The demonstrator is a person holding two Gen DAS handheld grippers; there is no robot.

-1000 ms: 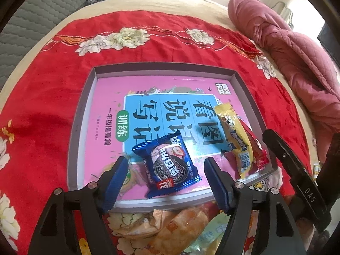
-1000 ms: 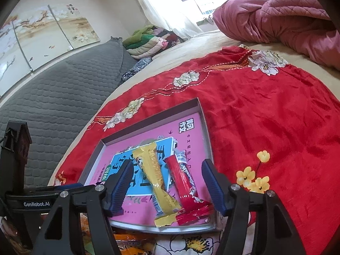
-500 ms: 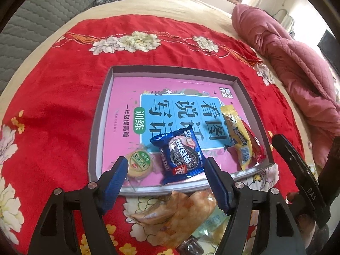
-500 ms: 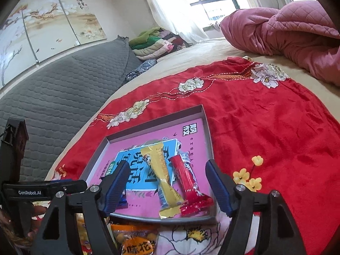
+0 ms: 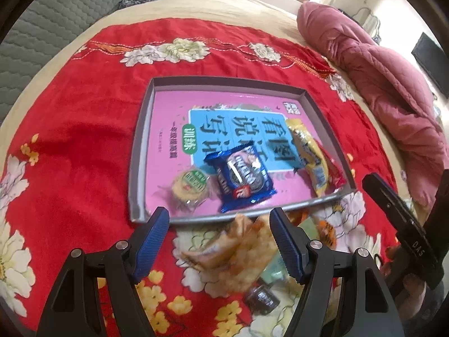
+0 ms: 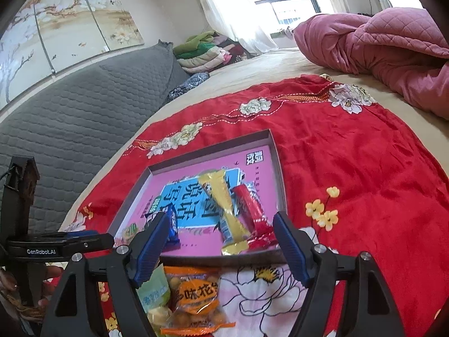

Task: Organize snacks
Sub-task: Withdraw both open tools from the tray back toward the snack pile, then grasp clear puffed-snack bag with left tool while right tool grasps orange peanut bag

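Tray (image 5: 140,151) on red floral cloth (image 5: 78,146), bed.

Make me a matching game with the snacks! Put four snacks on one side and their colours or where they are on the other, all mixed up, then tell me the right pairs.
Snacks:
1. cookie packet
2. round cake
3. long stick snack
4. peanut bag

Clues:
A. orange, on the red cloth outside the tray
B. yellow, in the tray beside a red stick
C. blue, in the tray's middle front
D. clear wrapper with a green label, in the tray's left front

Pairs: 1-C, 2-D, 3-B, 4-A
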